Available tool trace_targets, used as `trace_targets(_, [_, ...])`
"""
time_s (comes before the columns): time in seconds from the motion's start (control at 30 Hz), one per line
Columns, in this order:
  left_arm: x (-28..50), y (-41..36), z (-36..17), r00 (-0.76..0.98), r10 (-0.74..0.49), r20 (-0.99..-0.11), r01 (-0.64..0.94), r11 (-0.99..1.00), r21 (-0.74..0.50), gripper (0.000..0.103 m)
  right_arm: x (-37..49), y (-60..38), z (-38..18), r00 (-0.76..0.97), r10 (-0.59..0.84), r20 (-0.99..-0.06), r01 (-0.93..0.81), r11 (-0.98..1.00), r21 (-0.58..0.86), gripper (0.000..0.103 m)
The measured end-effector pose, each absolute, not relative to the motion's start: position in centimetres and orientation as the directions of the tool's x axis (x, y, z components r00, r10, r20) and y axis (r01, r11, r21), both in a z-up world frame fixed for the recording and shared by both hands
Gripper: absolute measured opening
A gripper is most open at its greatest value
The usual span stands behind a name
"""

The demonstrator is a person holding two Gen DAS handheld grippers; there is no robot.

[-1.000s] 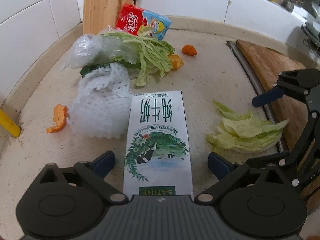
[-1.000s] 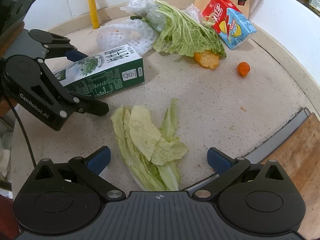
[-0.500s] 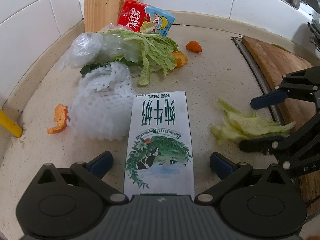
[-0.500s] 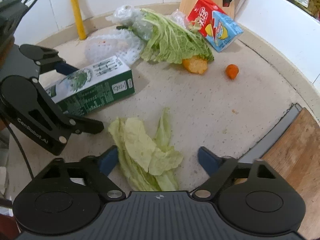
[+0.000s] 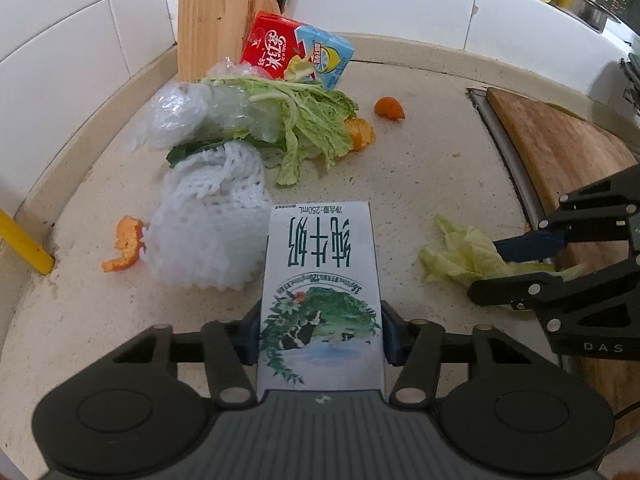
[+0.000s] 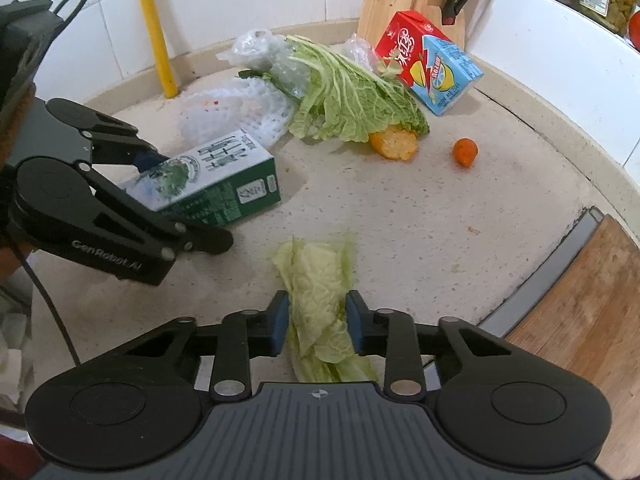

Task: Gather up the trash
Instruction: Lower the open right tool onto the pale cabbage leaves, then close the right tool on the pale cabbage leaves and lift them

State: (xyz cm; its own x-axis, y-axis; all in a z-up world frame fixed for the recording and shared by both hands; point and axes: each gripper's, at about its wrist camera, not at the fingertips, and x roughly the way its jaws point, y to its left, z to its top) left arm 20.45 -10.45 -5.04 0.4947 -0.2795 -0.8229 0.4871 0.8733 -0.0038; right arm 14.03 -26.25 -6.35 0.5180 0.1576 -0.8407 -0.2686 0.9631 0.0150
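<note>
While both tools close, left tool [image 5: 320, 334] pinches green-white rectangular milk carton [image 5: 320, 280] on speckled counter [image 5: 420, 168]; right tool [image 6: 318, 322] squeezes pale cabbage leaf [image 6: 316, 292] right of carton. Grasp step; next needs lift w/ firm hold.

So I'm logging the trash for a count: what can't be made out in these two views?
- Left wrist view: near end of the milk carton, hidden under the left tool.
- Right wrist view: base of the pale cabbage leaf, behind the right tool.
- Both views: whatever lies under the big cabbage leaf and plastic wrap.
</note>
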Motion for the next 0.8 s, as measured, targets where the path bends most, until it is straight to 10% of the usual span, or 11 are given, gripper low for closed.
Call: trace_targets(0.8, [16.1, -7.6, -4.5, 0.531, -0.214, -0.820, 0.341, 0.940, -0.024, 0.047, 12.0, -23.8, -6.2, 0.550, 0.224, -0.805, -0.169, 0.973, 0.156, 0.022])
